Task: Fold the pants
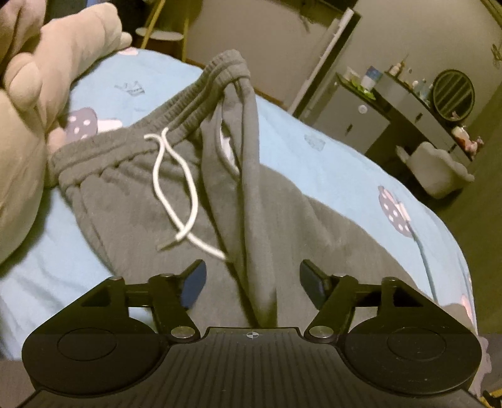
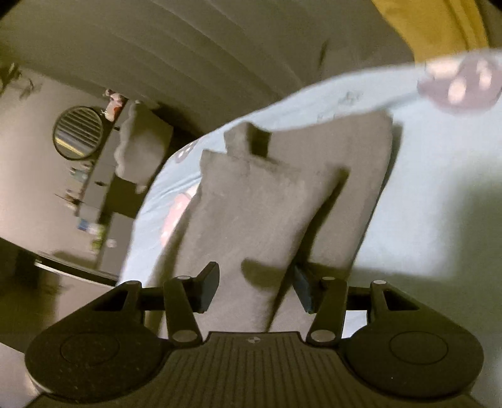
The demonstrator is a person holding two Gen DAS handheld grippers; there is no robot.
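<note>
Grey sweatpants [image 1: 131, 201] with a white drawstring [image 1: 175, 188] lie on a light blue bed sheet [image 1: 329, 163]. In the left wrist view the elastic waistband [image 1: 200, 94] runs up and to the right, and a raised ridge of cloth [image 1: 254, 219] runs back between the jaws. My left gripper [image 1: 252, 279] is open around that ridge. In the right wrist view the pant legs [image 2: 251, 213] lie stacked, with cuffs [image 2: 248, 138] at the far end. My right gripper [image 2: 255, 282] is open, with a cloth edge between its jaws.
A beige plush toy [image 1: 47, 62] lies on the bed at the left. A grey dresser [image 1: 392, 106] with a round mirror [image 1: 453, 91] and a grey chair [image 1: 439, 172] stand past the bed's right edge. A yellow cloth [image 2: 439, 22] hangs at the top right.
</note>
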